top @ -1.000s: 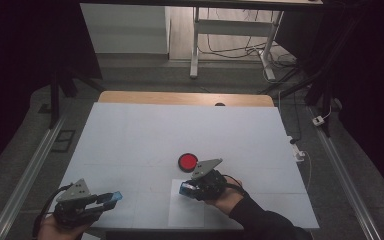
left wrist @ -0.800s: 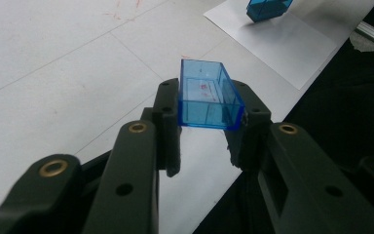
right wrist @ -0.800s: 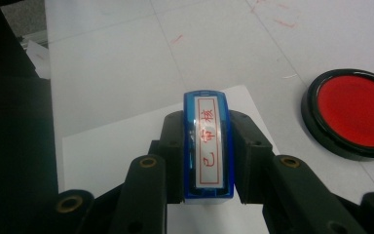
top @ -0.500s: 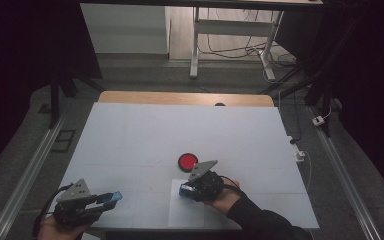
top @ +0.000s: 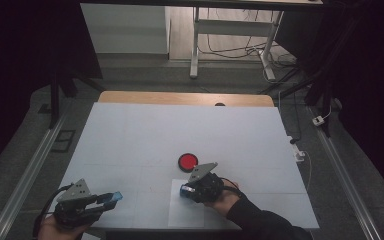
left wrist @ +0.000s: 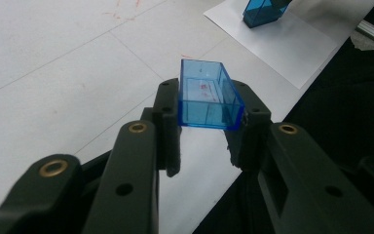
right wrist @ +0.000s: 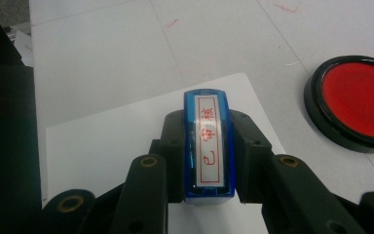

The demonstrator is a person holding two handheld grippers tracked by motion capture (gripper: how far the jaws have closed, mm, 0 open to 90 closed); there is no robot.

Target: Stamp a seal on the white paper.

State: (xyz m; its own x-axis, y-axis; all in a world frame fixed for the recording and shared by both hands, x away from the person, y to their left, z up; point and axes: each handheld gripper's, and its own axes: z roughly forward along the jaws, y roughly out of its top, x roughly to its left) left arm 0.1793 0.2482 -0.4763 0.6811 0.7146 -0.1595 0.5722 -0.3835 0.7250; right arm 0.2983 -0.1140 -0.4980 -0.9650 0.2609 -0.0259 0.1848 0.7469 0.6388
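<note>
The right gripper (top: 186,190) is clenching its fingers on a blue stamp (right wrist: 208,144) with red characters on its label, holding it over a white sheet of paper (top: 187,212) near the surface's near edge. A red ink pad (top: 187,161) is sitting just beyond. Well to the left, the left gripper (top: 111,198) is grasping the stamp's clear blue cap (left wrist: 207,95) above the surface (top: 145,130).

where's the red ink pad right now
In the high view the red ink pad sits mid-table, just beyond the right gripper and the white paper.
</note>
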